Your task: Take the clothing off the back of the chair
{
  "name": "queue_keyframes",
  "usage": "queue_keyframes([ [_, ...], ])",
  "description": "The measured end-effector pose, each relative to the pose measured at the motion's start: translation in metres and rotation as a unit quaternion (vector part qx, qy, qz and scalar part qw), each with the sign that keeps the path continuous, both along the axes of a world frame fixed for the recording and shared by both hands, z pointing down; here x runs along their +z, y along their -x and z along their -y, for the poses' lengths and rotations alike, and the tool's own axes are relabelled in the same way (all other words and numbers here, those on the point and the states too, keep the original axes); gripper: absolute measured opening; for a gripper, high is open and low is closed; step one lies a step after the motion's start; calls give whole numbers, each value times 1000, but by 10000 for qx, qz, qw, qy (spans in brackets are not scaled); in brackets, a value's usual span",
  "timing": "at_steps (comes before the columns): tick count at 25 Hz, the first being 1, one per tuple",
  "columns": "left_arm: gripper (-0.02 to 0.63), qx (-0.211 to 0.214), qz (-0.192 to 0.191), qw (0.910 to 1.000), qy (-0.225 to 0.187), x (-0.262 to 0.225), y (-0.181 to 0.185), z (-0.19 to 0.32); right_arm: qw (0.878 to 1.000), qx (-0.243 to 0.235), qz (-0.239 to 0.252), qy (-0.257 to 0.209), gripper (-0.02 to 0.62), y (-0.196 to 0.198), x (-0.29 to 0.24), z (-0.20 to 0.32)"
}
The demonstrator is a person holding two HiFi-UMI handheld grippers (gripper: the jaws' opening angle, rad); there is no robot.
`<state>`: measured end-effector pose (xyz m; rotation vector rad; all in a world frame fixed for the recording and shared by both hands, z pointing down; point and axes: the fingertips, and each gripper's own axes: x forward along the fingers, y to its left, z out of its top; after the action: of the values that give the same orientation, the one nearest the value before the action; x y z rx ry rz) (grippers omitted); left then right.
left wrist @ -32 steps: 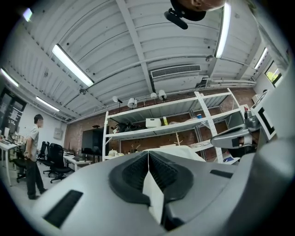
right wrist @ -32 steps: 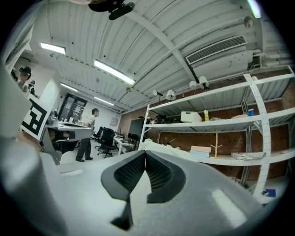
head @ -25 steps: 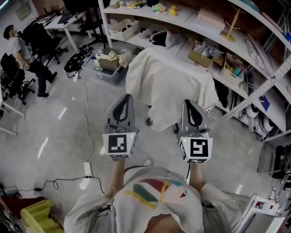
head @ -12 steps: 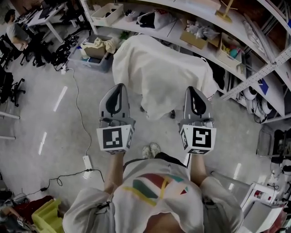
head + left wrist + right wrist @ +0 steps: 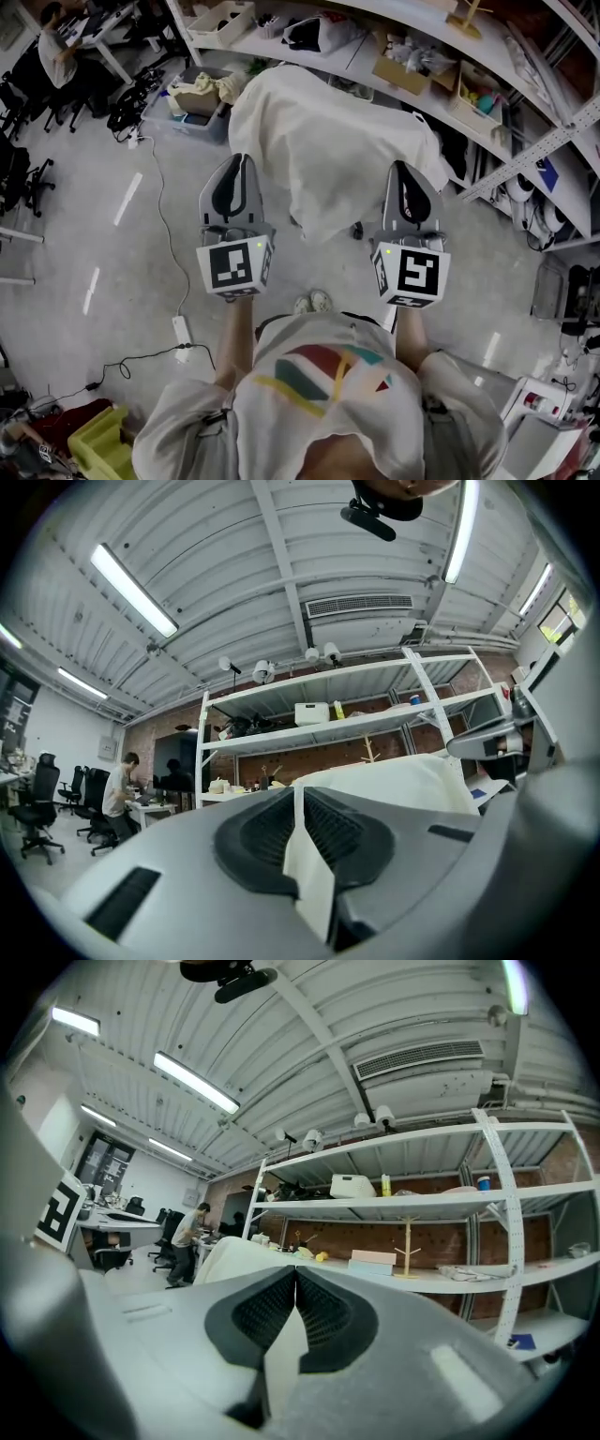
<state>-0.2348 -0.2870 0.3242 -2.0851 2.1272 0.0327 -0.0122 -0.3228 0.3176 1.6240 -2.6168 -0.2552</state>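
A cream garment (image 5: pixel 328 141) hangs over the back of a chair and hides nearly all of it; one caster shows under the hem. My left gripper (image 5: pixel 242 161) is shut and empty, and its tip lies by the garment's lower left edge. My right gripper (image 5: pixel 401 169) is also shut and empty, at the lower right hem. Whether either tip touches the cloth I cannot tell. In the left gripper view the garment (image 5: pixel 403 780) lies beyond the shut left gripper (image 5: pixel 297 794), to the right. In the right gripper view the garment (image 5: pixel 230 1255) lies beyond the shut right gripper (image 5: pixel 295 1274), to the left.
Long shelves (image 5: pixel 487 84) with boxes and a wooden stand run close behind the chair. A bin of cloth (image 5: pixel 199 94) sits on the floor to its left. A power strip and cable (image 5: pixel 180 330) lie on the floor at my left. A person (image 5: pixel 58 47) sits at a desk far left.
Both grippers have moved forward, side by side, towards the chair, and the garment now lies closer to their tips. The jaws have stayed shut.
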Motion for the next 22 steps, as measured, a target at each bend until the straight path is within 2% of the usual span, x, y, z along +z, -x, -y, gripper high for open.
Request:
queue_keyframes([
  [1,22,48,38,10000,28,1,0,4,9999,108,57,-19,6,-4,-3,2],
  [2,114,118,55,9999,50,2,0,10,9997,189,129,-39,51,-8,-6,5],
  [3,200,189,56,9998,70,2,1,16,9995,240,202,-52,140,-11,-9,7],
  [4,203,243,65,9996,94,3,2,23,9992,283,260,-54,229,-15,-12,9],
  [5,216,278,102,9995,130,4,4,30,9990,342,290,-47,257,-18,-13,11],
  [15,270,596,173,9922,1081,58,22,105,9941,977,-293,376,259,-48,22,36],
  [22,270,700,250,9901,1190,64,28,119,9922,898,-453,743,259,-50,47,45],
])
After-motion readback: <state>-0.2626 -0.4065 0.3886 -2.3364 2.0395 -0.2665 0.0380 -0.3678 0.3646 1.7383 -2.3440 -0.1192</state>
